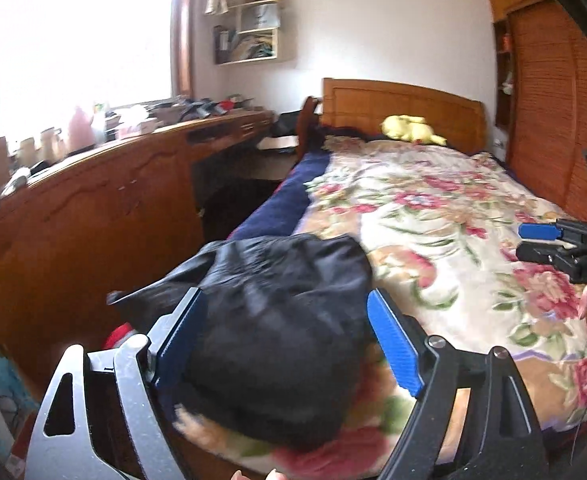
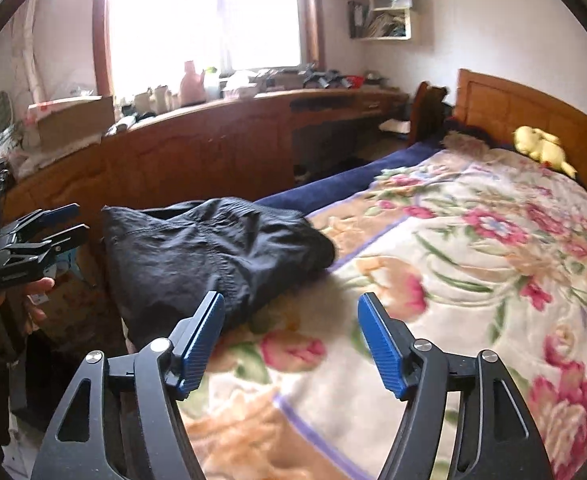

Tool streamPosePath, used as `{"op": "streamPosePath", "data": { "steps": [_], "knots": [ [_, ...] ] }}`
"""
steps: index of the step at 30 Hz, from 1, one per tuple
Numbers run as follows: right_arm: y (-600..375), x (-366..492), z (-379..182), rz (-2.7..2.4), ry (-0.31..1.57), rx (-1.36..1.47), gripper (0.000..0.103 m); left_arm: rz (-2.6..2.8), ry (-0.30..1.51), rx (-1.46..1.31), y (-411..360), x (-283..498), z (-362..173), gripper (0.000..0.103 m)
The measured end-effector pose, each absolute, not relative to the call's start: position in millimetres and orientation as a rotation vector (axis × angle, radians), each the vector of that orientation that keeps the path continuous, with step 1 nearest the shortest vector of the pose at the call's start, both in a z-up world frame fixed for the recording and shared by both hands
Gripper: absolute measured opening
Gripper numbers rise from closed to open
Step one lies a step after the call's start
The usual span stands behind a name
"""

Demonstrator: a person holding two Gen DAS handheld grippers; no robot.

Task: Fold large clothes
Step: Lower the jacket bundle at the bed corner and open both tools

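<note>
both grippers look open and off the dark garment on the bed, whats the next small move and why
Probably check the fold, then tuck the loose edge. The black fabric garment lies bundled near the corner of the floral bed blanket, one flap hanging past the bed's side. The left gripper and right gripper are both open with nothing between the pads, so neither holds it.

A wooden bed (image 2: 533,100) carries a floral blanket (image 2: 473,260). A folded black garment (image 2: 213,248) lies on its near left corner. A yellow plush toy (image 2: 541,148) rests by the headboard.
</note>
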State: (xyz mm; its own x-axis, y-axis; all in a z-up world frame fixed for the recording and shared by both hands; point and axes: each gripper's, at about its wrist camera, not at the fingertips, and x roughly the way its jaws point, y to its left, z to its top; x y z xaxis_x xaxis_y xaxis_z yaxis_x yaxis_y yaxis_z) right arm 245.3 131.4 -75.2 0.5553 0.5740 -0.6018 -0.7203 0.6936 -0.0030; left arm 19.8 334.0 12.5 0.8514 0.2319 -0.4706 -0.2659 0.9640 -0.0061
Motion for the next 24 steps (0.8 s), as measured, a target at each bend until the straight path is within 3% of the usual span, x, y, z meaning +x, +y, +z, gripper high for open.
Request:
{"op": "streamPosePath", "data": {
  "steps": [24],
  "knots": [
    [-42.2,124.6,-67.2,0.375,0.573,-0.154,0.073,-0.09,0.526,-0.023,104.0,70.4,15.7,0.084]
  ]
}}
